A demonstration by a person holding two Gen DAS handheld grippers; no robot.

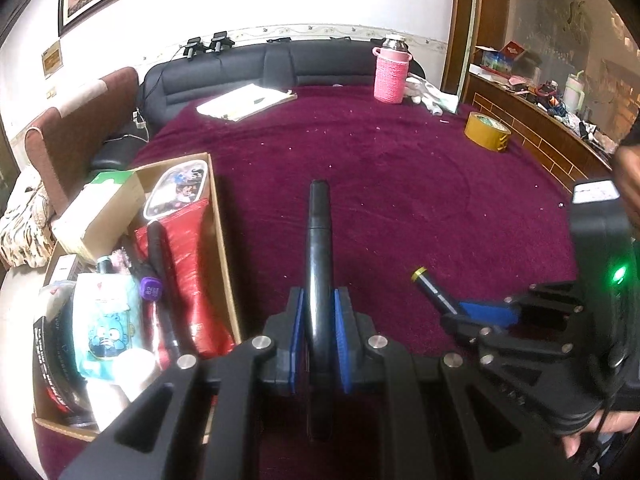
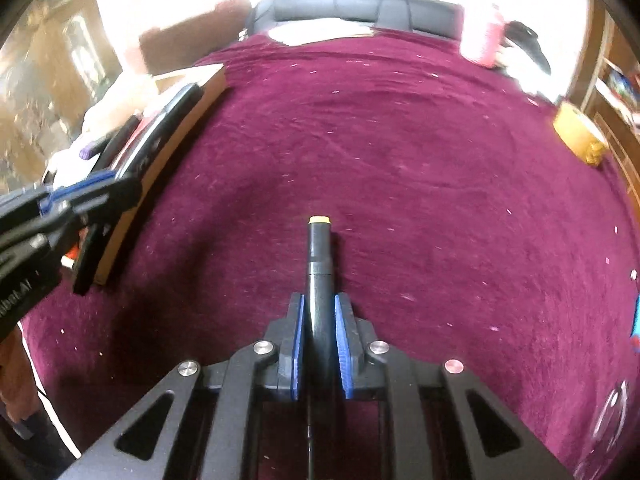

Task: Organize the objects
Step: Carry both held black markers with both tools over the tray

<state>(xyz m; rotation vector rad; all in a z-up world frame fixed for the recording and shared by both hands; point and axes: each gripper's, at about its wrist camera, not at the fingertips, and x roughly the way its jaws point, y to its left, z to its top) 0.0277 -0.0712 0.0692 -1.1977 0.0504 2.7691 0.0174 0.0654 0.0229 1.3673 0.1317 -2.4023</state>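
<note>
My left gripper (image 1: pixel 319 320) is shut on a black marker (image 1: pixel 319 232) that points forward over the maroon cloth. My right gripper (image 2: pixel 320 324) is shut on a black marker with a yellow end (image 2: pixel 319 256). In the left wrist view the right gripper (image 1: pixel 486 314) and its yellow-ended marker (image 1: pixel 434 288) show at the right. In the right wrist view the left gripper (image 2: pixel 86 204) shows at the left, beside the box. A cardboard box (image 1: pixel 222 240) at the left holds a red pouch (image 1: pixel 186 264), a purple-capped marker (image 1: pixel 152 290), packets and a printed case.
On the maroon cloth (image 1: pixel 400 184) stand a pink-sleeved bottle (image 1: pixel 390 76), a yellow tape roll (image 1: pixel 486 132), white papers (image 1: pixel 248 102) and a white glove (image 1: pixel 430 94). A black sofa (image 1: pixel 248 68) is behind. A cluttered wooden counter (image 1: pixel 532 100) runs along the right.
</note>
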